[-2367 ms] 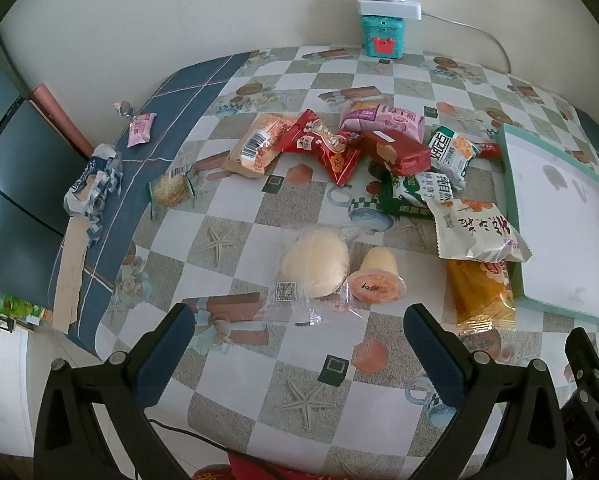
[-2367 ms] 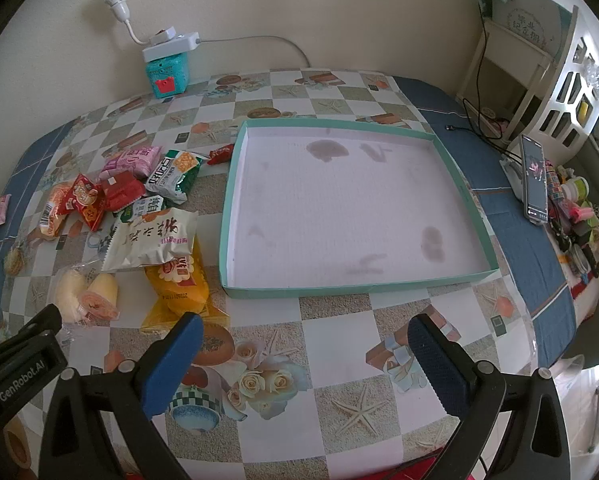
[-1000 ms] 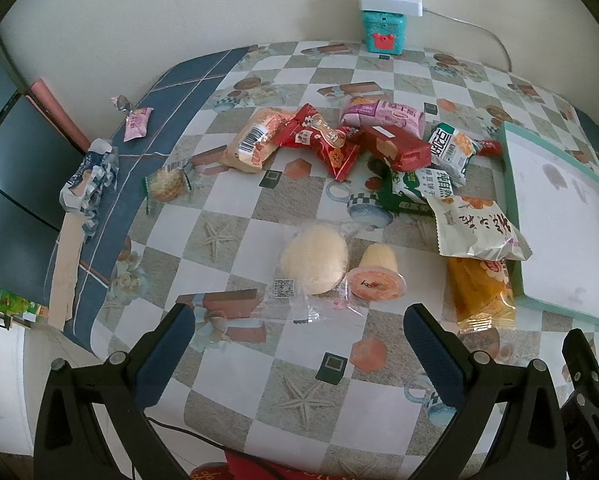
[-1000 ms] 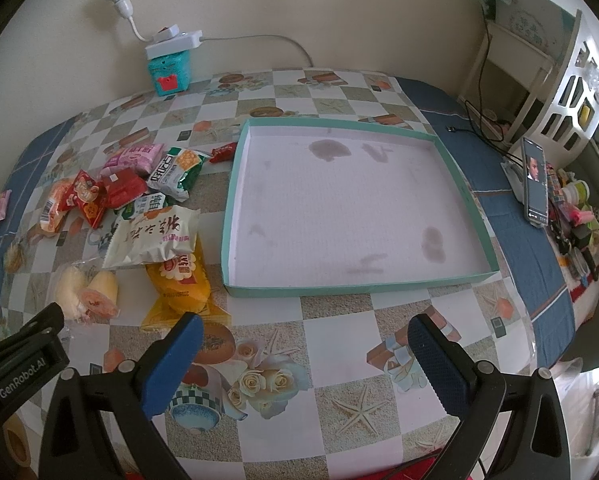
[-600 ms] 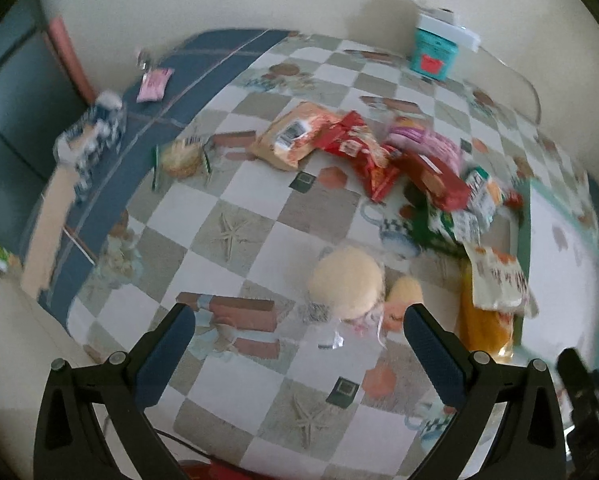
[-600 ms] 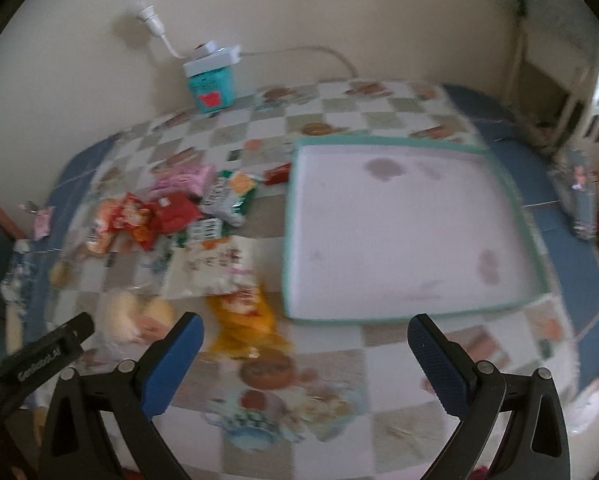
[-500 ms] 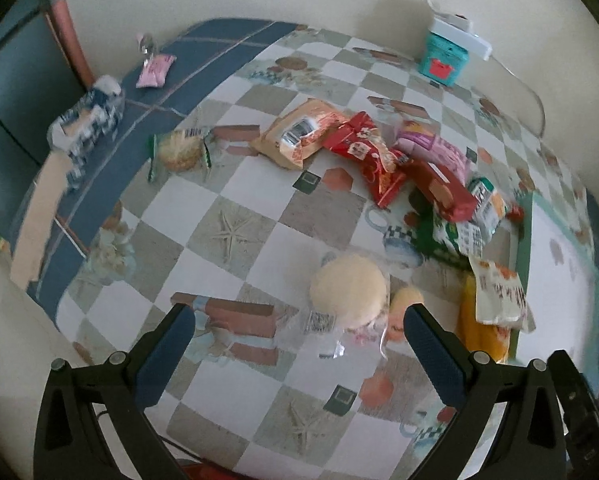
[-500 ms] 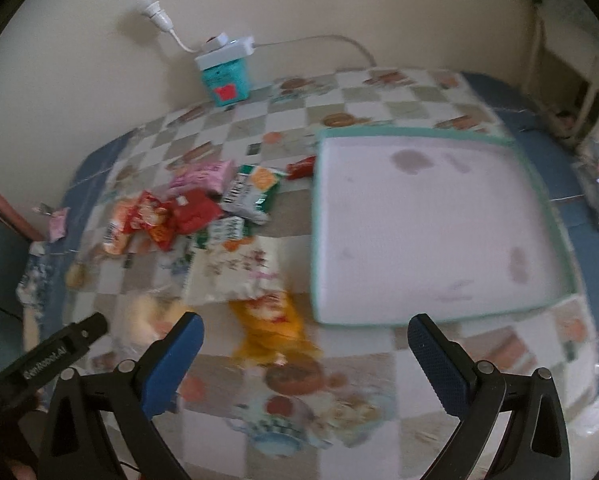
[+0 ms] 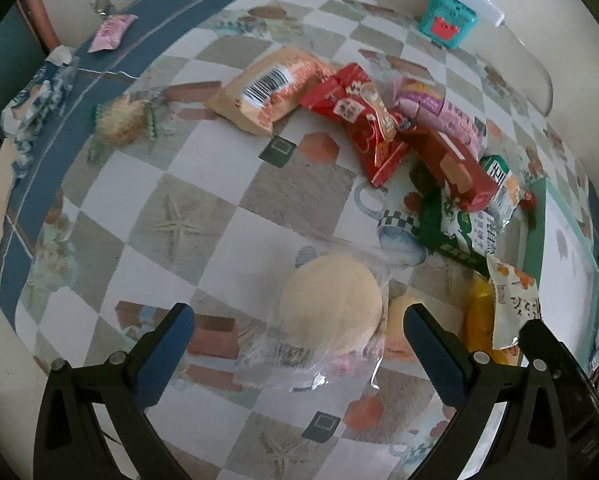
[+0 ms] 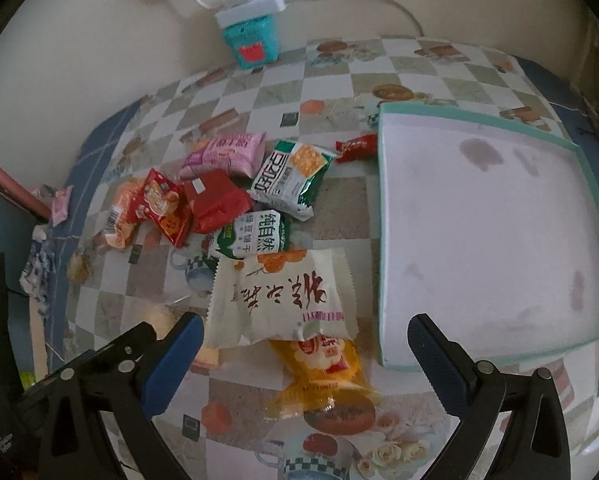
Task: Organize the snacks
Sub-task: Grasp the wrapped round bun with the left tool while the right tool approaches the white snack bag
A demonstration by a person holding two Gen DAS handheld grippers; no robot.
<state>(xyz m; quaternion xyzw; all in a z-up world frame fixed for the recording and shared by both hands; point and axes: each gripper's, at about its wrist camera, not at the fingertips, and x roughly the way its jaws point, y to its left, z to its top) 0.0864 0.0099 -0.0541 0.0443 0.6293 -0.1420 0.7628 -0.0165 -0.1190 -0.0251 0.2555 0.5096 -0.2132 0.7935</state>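
Observation:
Several snack packets lie in a heap on the checked tablecloth. My left gripper (image 9: 299,336) is open, just above a round pale bun in clear wrap (image 9: 331,306), with a jelly cup (image 9: 399,320) beside it. My right gripper (image 10: 305,336) is open above a white packet with orange print (image 10: 287,292) that lies on a yellow packet (image 10: 323,364). Behind them lie a green-white packet (image 10: 255,236), a cracker packet (image 10: 293,178), a red packet (image 10: 217,200), a pink packet (image 10: 227,152) and a small red candy (image 10: 355,144). The empty teal-rimmed tray (image 10: 380,240) sits to the right.
A teal box with a power strip on top (image 10: 253,38) stands at the wall. A cookie in wrap (image 9: 119,122), a pink sachet (image 9: 111,32) and a crumpled blue-white wrapper (image 9: 35,92) lie near the table's left edge. The left gripper's body shows at the right wrist view's lower left (image 10: 99,364).
Both grippers have moved forward and lower toward the snack heap, and both views have turned left. The bun and the white packet now lie between the fingers. No snack has moved.

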